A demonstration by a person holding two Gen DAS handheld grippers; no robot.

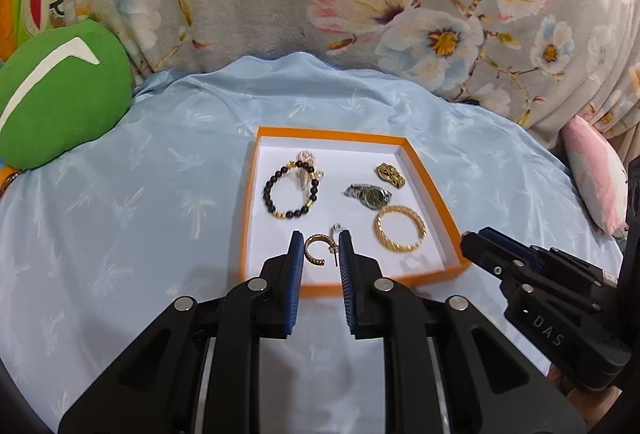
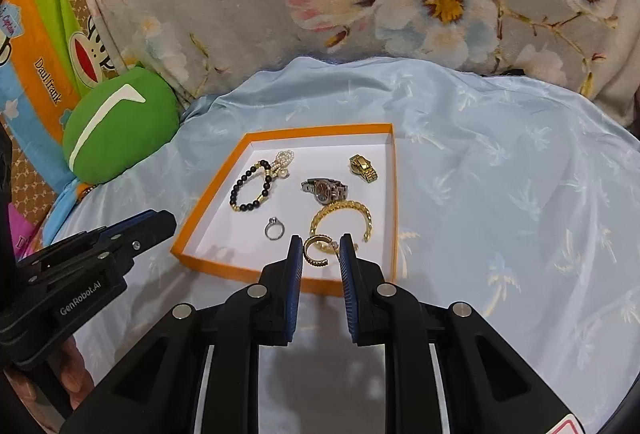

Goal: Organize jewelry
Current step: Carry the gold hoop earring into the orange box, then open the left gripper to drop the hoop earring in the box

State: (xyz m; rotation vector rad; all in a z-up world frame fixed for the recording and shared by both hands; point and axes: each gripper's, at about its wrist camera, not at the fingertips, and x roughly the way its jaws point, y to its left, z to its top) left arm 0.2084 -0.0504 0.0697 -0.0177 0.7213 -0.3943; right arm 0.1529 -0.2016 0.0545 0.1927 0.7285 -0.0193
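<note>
Both grippers, left gripper (image 1: 320, 246) and right gripper (image 2: 319, 249), are hovering with jaws apart, and the gold hoop earring (image 2: 317, 250) in the orange tray (image 2: 280, 284) is lying just ahead, which we judge needs a careful pinch next.

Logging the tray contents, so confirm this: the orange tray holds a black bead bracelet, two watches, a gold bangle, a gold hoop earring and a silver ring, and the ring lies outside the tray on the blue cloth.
One detail is wrong: the silver ring lies inside the orange tray, on its white floor, left of the gold hoop earring. The right wrist view shows it clearly. Everything else stands.
</note>
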